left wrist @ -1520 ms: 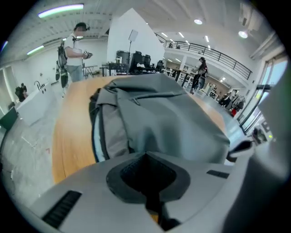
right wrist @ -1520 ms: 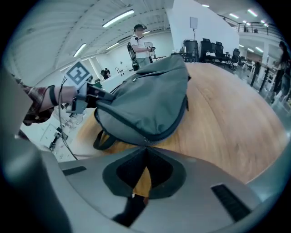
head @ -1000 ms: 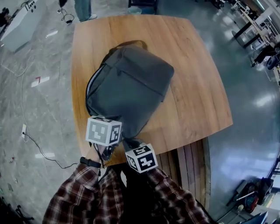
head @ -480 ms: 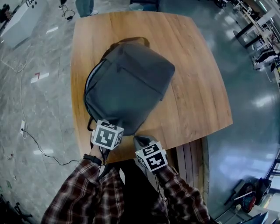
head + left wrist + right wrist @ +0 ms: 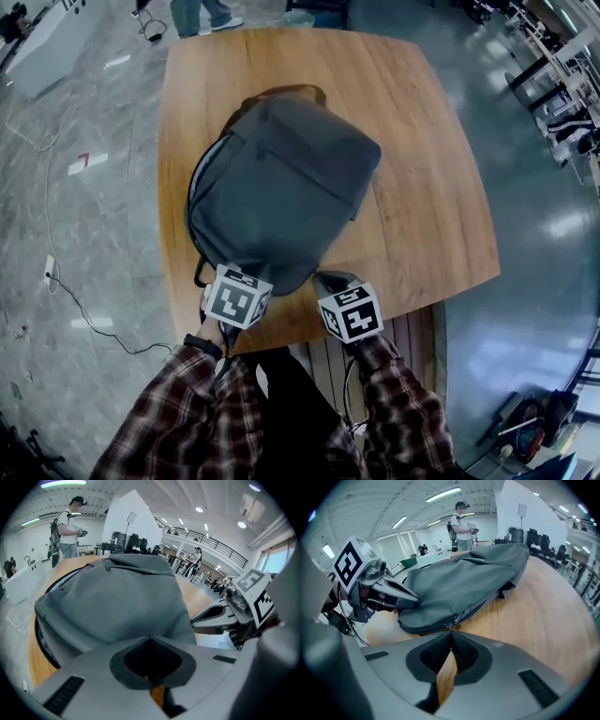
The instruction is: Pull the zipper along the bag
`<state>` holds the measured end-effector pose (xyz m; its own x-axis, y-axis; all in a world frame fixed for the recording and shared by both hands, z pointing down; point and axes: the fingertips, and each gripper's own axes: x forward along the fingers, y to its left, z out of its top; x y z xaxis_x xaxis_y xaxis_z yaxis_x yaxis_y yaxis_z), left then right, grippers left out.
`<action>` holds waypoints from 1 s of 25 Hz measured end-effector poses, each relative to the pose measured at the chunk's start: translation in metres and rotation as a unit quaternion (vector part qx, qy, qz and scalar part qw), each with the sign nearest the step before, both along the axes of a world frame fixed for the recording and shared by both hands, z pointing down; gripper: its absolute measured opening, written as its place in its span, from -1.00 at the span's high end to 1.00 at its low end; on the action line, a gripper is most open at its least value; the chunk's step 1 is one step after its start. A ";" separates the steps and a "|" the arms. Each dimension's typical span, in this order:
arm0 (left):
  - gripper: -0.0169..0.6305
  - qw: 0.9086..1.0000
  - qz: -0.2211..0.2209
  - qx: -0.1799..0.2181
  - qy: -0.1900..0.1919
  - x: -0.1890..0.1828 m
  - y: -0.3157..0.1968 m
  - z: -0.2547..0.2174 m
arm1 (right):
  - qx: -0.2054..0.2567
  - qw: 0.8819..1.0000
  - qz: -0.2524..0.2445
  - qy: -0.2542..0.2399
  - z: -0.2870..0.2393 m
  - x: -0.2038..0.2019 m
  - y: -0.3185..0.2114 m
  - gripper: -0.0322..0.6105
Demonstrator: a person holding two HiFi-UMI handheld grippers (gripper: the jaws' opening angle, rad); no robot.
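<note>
A grey backpack (image 5: 281, 187) lies flat on the wooden table (image 5: 422, 216). My left gripper (image 5: 232, 272) is at the bag's near left corner; in the left gripper view its jaws (image 5: 150, 638) are closed together against the grey fabric (image 5: 117, 602). My right gripper (image 5: 320, 276) sits at the bag's near right edge. In the right gripper view its jaws (image 5: 451, 632) are shut, with the small metal zipper pull (image 5: 451, 622) right at their tips. The zip line runs along the bag's lower seam (image 5: 487, 603). The left gripper's fingers (image 5: 401, 597) press on the bag's end.
A person (image 5: 68, 527) stands beyond the table's far side, with feet on the floor (image 5: 202, 14). Dark wooden planks (image 5: 403, 337) lie under the table's near edge. A cable (image 5: 66, 300) trails over the grey floor at the left. The bag's carry handle (image 5: 286, 94) points away from me.
My right gripper has slid to the right along the bag's near edge, away from the left gripper. The left gripper sank a little and stayed at the bag's near left corner.
</note>
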<state>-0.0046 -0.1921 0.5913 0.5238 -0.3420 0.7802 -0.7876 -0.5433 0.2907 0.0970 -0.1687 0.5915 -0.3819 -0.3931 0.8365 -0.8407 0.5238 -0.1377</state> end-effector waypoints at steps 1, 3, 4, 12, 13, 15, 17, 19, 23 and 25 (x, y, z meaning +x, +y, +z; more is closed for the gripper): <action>0.92 1.000 0.001 0.003 0.000 -0.001 0.000 0.000 | -0.001 1.000 0.005 -0.008 0.000 -0.002 0.001 0.87; 0.92 1.000 0.005 0.002 0.003 -0.003 0.001 -0.002 | -0.005 1.000 0.013 -0.024 -0.003 -0.003 0.003 0.87; 0.92 1.000 0.008 -0.002 0.010 -0.003 0.001 -0.004 | -0.007 0.999 0.019 -0.032 -0.005 -0.002 0.004 0.86; 0.92 0.991 -0.055 0.091 0.077 -0.009 -0.019 -0.095 | 0.072 0.990 0.099 -0.069 -0.067 0.018 -0.012 0.83; 0.92 0.987 -0.067 0.114 0.087 -0.007 -0.024 -0.116 | 0.095 0.988 0.098 -0.072 -0.083 0.013 -0.018 0.83; 0.92 0.978 -0.089 0.160 0.103 -0.004 -0.032 -0.161 | 0.144 0.982 0.091 -0.087 -0.122 0.000 -0.030 0.83; 0.92 0.968 -0.101 0.207 0.102 -0.005 -0.035 -0.205 | 0.195 0.972 0.086 -0.104 -0.168 -0.015 -0.039 0.83; 0.92 0.955 -0.111 0.257 0.100 -0.009 -0.032 -0.247 | 0.249 0.958 0.081 -0.116 -0.217 -0.028 -0.044 0.83; 0.92 0.925 -0.137 0.332 0.121 -0.020 -0.011 -0.309 | 0.330 0.932 0.062 -0.135 -0.291 -0.049 -0.032 0.87; 0.92 0.914 -0.146 0.356 0.127 -0.024 -0.001 -0.324 | 0.354 0.923 0.052 -0.141 -0.310 -0.057 -0.021 0.87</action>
<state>-0.0288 -0.1927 0.2668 0.4627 -0.8697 0.1717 -0.8854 -0.4436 0.1392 0.0405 -0.1900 0.2814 -0.4748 -0.8501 0.2279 -0.8745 0.4849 -0.0132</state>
